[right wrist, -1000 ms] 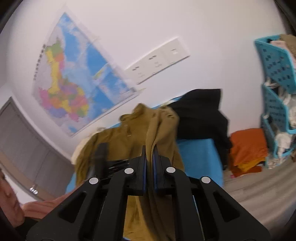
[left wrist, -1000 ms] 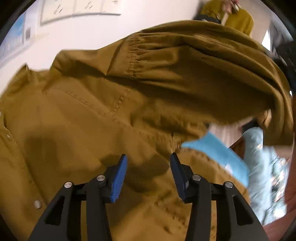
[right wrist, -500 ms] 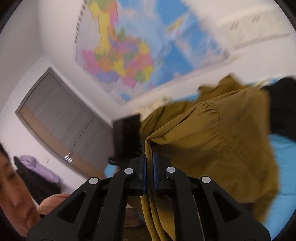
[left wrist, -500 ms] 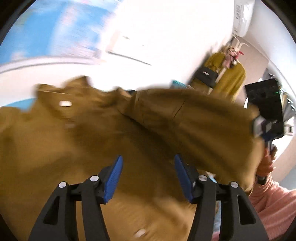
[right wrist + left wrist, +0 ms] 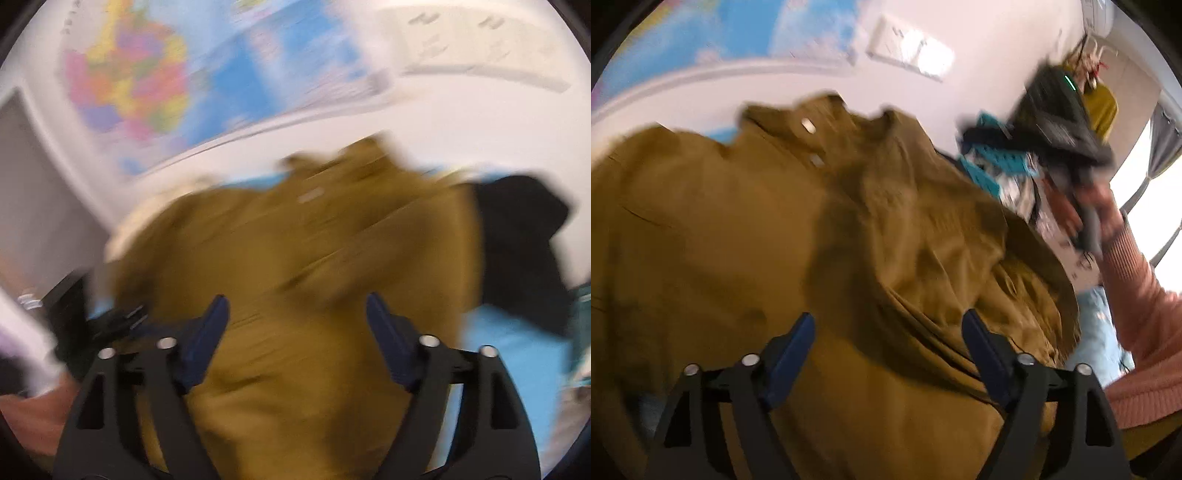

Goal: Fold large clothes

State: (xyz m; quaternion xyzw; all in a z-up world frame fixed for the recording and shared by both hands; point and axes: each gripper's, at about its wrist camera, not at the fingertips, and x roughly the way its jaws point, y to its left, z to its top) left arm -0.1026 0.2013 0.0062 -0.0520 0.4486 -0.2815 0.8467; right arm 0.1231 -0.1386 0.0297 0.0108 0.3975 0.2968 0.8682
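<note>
Your left gripper [image 5: 888, 334] and right gripper [image 5: 295, 317] both hover with jaws spread wide, holding nothing. The mustard-brown cotton shirt [image 5: 775, 236] lies rumpled over the blue surface [image 5: 517, 354]. You seem between folds; next, pick an edge and pinch it.

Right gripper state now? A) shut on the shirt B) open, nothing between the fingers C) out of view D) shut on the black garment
B: in the right wrist view the right gripper has its blue fingers spread wide apart, with the mustard shirt lying beyond them, not pinched.
</note>
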